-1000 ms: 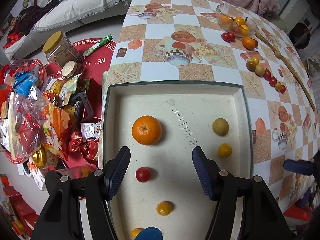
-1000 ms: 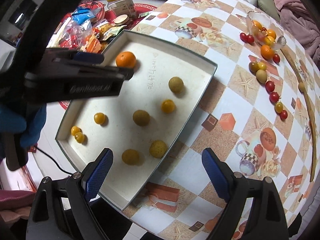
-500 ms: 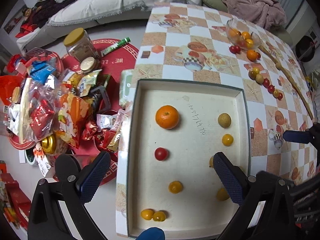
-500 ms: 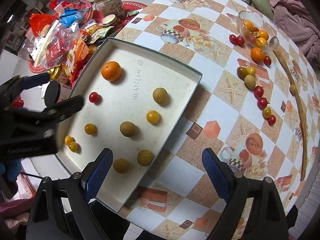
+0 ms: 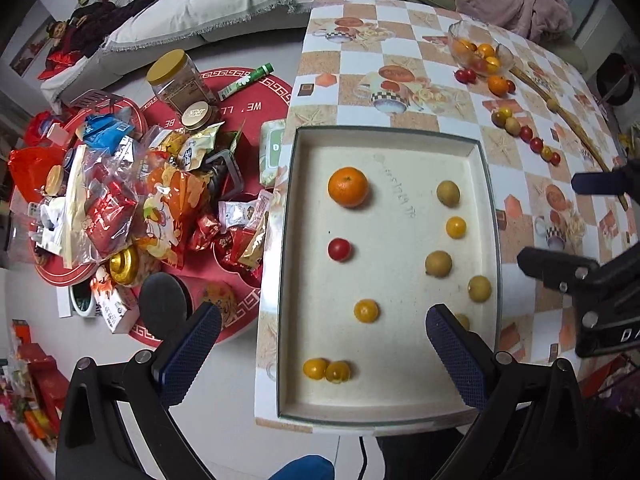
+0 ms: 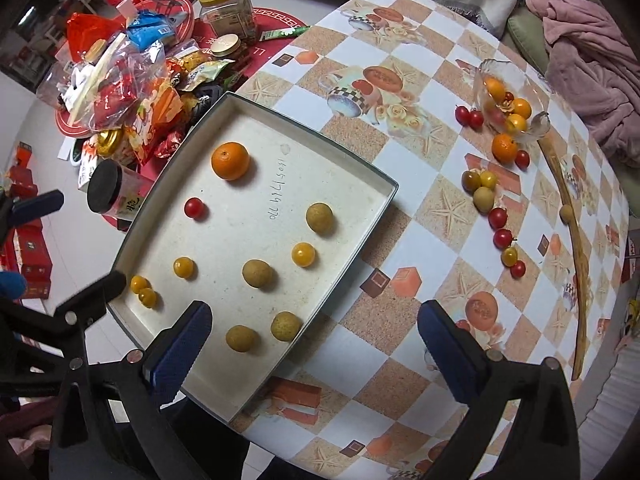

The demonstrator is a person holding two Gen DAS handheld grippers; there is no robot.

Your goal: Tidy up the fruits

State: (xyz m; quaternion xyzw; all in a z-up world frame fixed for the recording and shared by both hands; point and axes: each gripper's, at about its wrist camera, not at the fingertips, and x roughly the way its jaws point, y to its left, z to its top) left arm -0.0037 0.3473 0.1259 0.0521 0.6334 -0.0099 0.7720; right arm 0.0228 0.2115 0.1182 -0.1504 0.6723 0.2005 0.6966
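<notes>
While both grippers, left (image 5: 323, 350) and right (image 6: 314, 342), hang empty, the left jaws wide and the right still opening, over the tray (image 6: 352, 162) of sorted fruit, loose tomatoes (image 6: 498, 218) on the table may roll, perhaps off the edge, if nudged.

Checkered table (image 6: 400, 80), shallow tray (image 6: 312, 136) at its edge, glass bowl (image 6: 536, 128), loose fruits (image 6: 496, 216) beside it
</notes>
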